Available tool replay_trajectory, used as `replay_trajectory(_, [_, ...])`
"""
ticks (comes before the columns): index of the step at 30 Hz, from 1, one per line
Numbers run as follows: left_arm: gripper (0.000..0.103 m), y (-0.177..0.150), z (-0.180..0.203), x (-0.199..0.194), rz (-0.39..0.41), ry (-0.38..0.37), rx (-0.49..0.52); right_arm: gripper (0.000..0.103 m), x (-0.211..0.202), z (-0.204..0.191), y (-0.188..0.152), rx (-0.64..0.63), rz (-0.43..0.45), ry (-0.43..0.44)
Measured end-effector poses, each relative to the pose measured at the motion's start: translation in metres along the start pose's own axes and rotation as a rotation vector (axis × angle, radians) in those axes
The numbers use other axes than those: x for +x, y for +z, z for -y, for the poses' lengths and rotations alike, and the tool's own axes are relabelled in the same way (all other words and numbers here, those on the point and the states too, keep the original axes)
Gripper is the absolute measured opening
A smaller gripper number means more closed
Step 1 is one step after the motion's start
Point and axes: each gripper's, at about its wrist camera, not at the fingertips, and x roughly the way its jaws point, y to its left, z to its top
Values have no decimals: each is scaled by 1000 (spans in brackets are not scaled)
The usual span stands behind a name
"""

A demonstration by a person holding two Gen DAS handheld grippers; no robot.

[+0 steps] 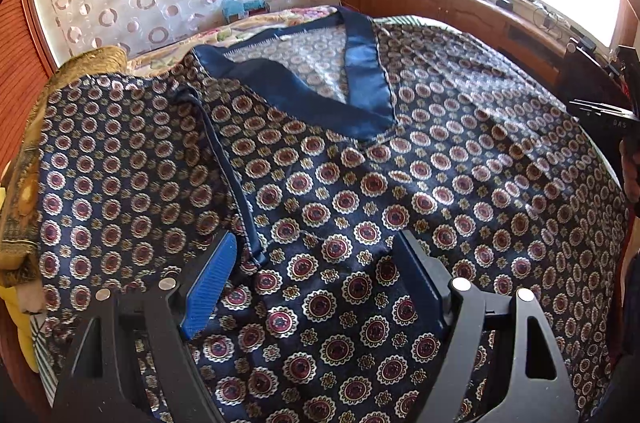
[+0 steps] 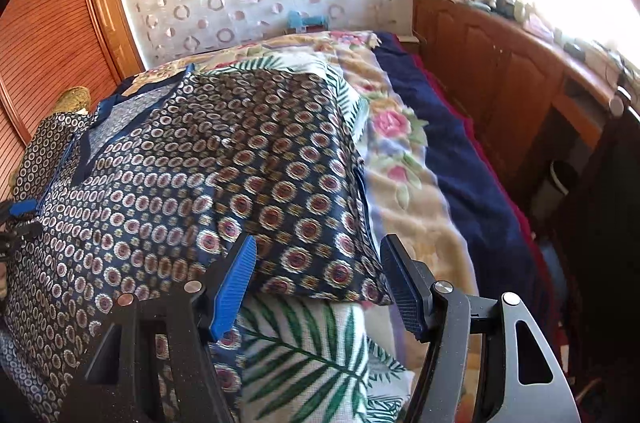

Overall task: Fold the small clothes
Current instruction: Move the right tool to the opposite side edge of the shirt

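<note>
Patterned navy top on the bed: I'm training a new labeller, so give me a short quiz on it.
1. True or false: the left gripper clamps the navy medallion-print satin top.
2. Which trim colour edges the V-neckline? A red, B blue, C yellow.
3. Fill in: in the right wrist view, the top's near corner overlaps a white cloth printed with green ____.

Key: 1 false; 2 B; 3 leaves.

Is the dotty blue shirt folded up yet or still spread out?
Mostly spread out. The shirt lies flat on the bed, its V-neck collar showing; only its right side looks turned in.
</note>
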Motion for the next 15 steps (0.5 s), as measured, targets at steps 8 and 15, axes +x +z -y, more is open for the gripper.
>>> replay_trajectory(8, [94, 0, 1, 8, -12, -26, 3, 55, -5, 25, 4, 27, -57, 31])
replay_trajectory(15, [103, 1, 7, 12, -27, -39, 24, 42, -3, 49, 8, 86, -64, 89])
